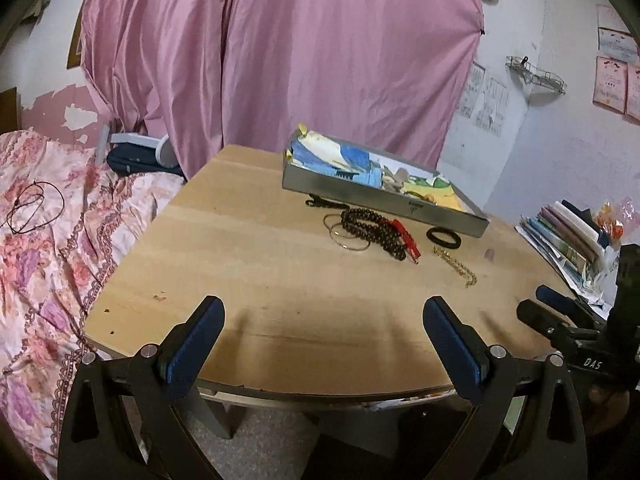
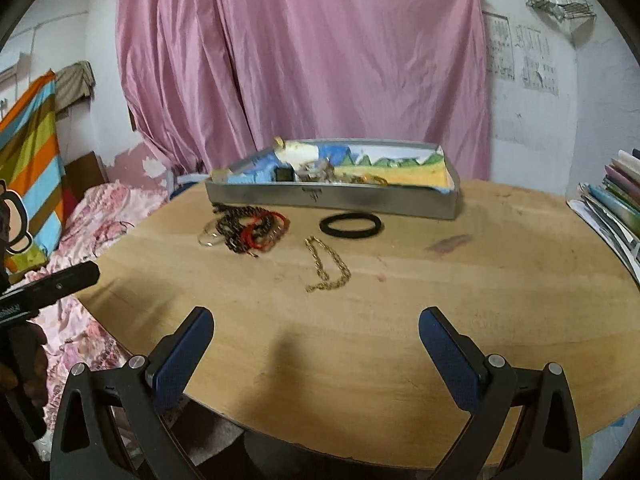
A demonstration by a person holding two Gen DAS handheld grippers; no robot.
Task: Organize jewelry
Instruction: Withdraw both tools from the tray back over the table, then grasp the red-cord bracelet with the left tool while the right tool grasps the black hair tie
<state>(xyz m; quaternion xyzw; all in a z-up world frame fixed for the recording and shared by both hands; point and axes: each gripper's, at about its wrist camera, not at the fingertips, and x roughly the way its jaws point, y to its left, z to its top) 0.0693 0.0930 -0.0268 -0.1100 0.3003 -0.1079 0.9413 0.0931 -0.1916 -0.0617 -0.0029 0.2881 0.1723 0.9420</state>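
Both grippers are held wide open and empty above the near edge of the table (image 2: 480, 280). Ahead of the right gripper (image 2: 316, 320) a gold chain (image 2: 326, 268) is seen, with a black ring (image 2: 351, 224) beyond it and beads (image 2: 244, 230) to the left. The tray (image 2: 332, 198) lies farthest, ahead and right of the left gripper (image 1: 324, 312).

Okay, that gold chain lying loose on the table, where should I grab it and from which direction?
Pinch the bunched near end of the gold chain, where the links double up, coming straight down with the open right gripper. It lies flat on the table, so a side approach would probably catch nothing.
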